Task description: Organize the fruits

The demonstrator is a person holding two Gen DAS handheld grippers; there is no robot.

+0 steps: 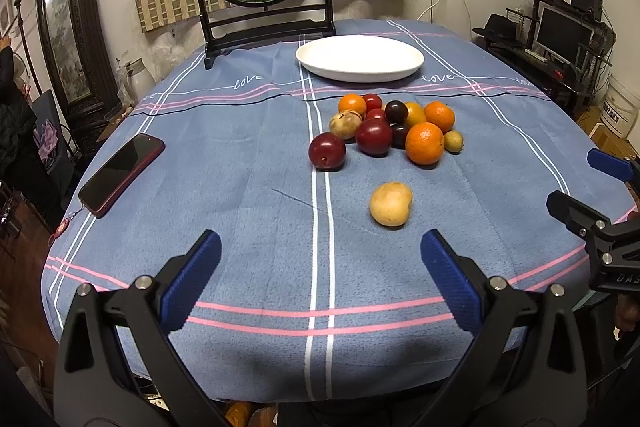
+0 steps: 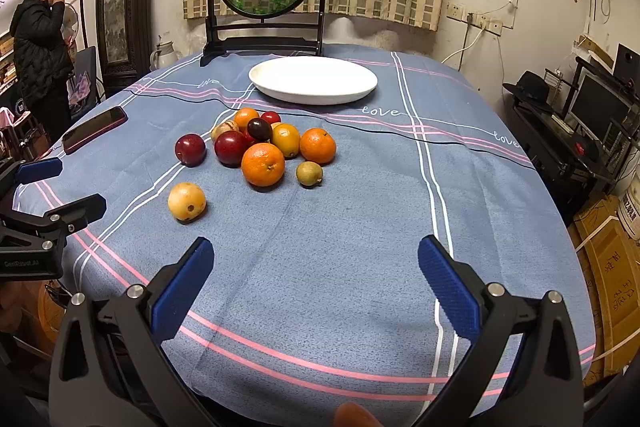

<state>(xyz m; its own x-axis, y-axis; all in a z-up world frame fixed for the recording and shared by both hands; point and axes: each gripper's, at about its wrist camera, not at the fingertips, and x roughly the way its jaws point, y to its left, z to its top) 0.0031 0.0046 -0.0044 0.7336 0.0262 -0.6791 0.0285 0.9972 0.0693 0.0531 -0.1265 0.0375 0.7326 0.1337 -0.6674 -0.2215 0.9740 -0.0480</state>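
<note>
While both the left gripper and right gripper hover spread wide and empty at bottom frame, the heaped round fruits mid-frame could roll (smooth skins) if nudged short of the white oval plate.

The left gripper has black plastic arms shaped like open triangles, joined by round silver screws. Its fingers wear ribbed blue pads. The right gripper is built the same: black frame, silver screws, textured blue pads on its fingers. Pale lettering, too small to read fully, marks the black side of each.
</note>
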